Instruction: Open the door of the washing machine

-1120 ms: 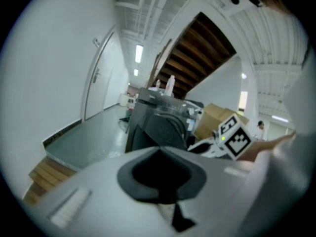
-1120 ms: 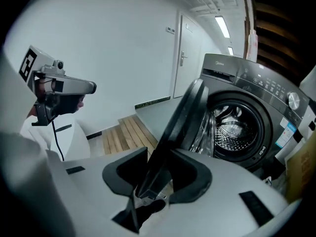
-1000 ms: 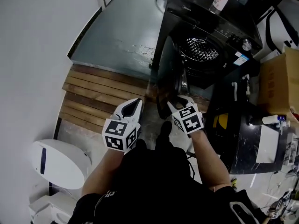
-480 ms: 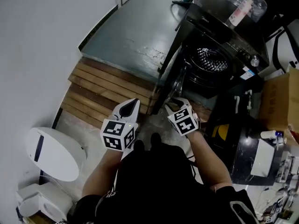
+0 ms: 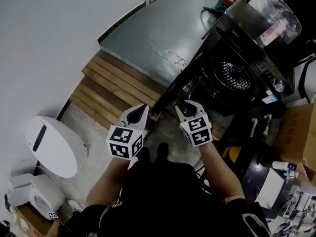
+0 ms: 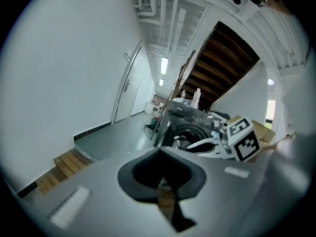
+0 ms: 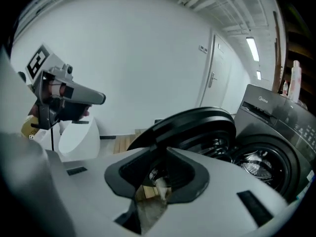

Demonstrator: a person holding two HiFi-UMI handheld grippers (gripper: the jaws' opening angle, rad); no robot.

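The black washing machine stands at the upper right, its drum uncovered. Its round door is swung well out toward me. My right gripper sits at the door's free edge, and its jaws are closing. In the right gripper view the door rim runs just beyond the jaw tips; through the slit between them I see only floor and planks. My left gripper hovers left of the door over the floor, jaws together on nothing. The left gripper view shows the machine ahead.
Wooden steps lead up to a grey raised floor left of the machine. A white rounded bin stands at the lower left. A cardboard box and clutter crowd the right side. A bottle lies on the machine's top.
The door has swung farther out from the machine's front. My right gripper has kept to the door's free edge. The head view has shifted, so the machine now sits higher and farther right.
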